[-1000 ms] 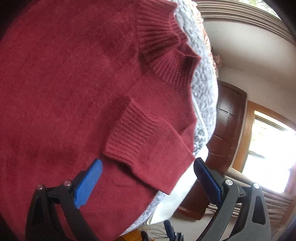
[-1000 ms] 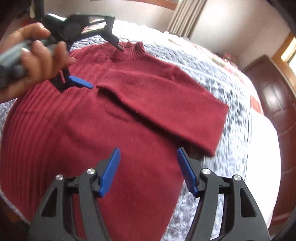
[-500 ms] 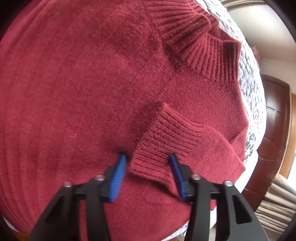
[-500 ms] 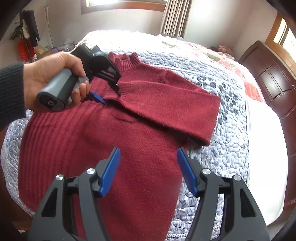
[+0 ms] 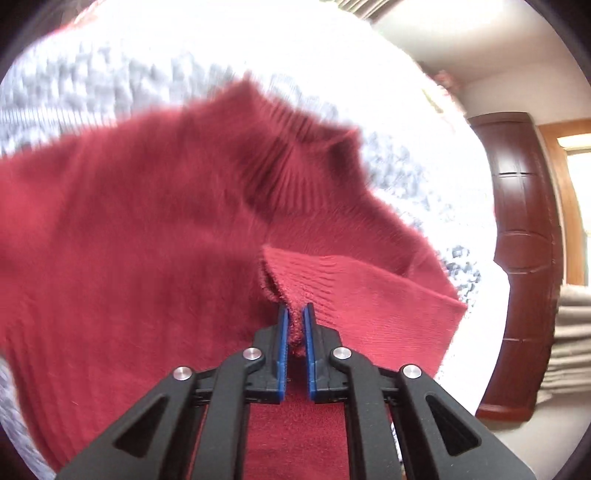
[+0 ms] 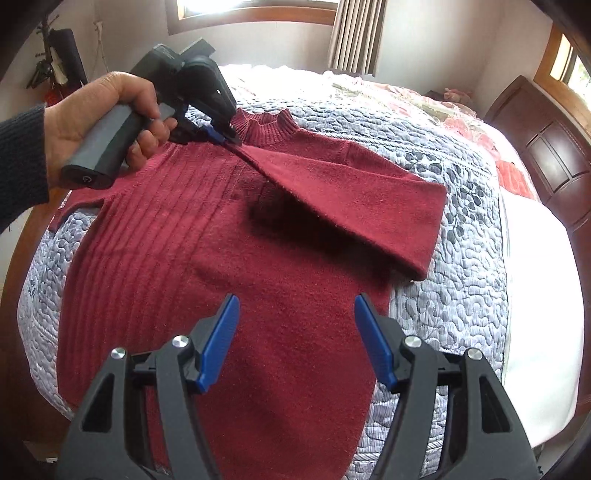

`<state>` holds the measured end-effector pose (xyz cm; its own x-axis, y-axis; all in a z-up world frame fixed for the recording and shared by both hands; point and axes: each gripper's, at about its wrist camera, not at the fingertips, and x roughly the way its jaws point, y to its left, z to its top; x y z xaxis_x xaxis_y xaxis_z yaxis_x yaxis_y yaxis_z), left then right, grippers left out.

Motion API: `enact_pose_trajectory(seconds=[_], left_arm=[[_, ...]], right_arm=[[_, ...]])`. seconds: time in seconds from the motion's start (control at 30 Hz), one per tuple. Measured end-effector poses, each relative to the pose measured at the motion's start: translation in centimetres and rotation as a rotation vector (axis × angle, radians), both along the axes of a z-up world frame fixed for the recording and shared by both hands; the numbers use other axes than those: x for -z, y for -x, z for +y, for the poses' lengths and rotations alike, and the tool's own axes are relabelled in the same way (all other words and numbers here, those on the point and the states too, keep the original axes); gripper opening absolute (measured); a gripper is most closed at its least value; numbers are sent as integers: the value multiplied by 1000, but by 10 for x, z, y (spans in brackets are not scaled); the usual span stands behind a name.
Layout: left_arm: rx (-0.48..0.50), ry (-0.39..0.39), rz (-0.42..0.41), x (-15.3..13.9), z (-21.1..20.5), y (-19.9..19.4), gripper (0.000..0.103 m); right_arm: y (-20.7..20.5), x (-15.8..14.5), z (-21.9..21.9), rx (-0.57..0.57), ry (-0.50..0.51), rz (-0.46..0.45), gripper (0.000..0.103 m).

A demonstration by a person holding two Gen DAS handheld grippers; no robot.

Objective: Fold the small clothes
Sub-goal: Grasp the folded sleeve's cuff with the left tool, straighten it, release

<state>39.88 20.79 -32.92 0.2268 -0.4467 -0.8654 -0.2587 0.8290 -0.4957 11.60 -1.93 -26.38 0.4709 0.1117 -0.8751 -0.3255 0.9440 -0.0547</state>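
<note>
Pinching the ribbed cuff [image 5: 295, 291] of a dark red sweater [image 6: 229, 258], the left tongs [image 5: 294, 325] have their blue pads [image 5: 282, 334] drawn nearly together with only the knit between them. In the right wrist view the same tongs [image 6: 221, 137] sit just below the collar [image 6: 271, 127], gripped by a hand [image 6: 107, 110] in a dark sleeve [image 6: 20, 162], and the sleeve of the sweater [image 6: 354, 195] runs taut from the pads across the chest, raised enough to throw a shadow on the body beneath.

The right tongs [image 6: 295, 338] hang over the lower half of the sweater, spread wide and holding nothing.

The sweater lies face up on a grey-blue quilt [image 6: 469, 236] that covers a bed [image 6: 543, 314]. Its folded sleeve ends short of the quilt's right side, with bare quilt beyond it and a white sheet past that. The other shoulder reaches the quilt's left edge beneath the hand. Open quilt spreads above the collar toward a pink patterned coverlet [image 6: 461, 122]. A dark wooden headboard [image 6: 546, 147] closes the right side, a curtain [image 6: 356, 33] and a window stand at the far wall, and some hanging items [image 6: 51, 62] sit in the far left corner. The left wrist view is blurred.
</note>
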Motion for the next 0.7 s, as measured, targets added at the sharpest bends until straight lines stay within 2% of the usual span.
enact_pose_trajectory(seconds=[0.2, 0.37, 0.57, 0.7], left_arm=[[-33, -45, -129, -37, 41, 14, 7], [-93, -66, -157, -42, 94, 32, 7], [-130, -62, -161, -24, 140, 57, 7], [-127, -32, -126, 8, 149, 70, 7]], right_arm=[[1, 6, 11, -12, -17, 26, 64], [-3, 11, 20, -22, -33, 50, 64], [-11, 20, 30, -28, -45, 86, 64], [-31, 32, 22, -6, -120, 122, 64]])
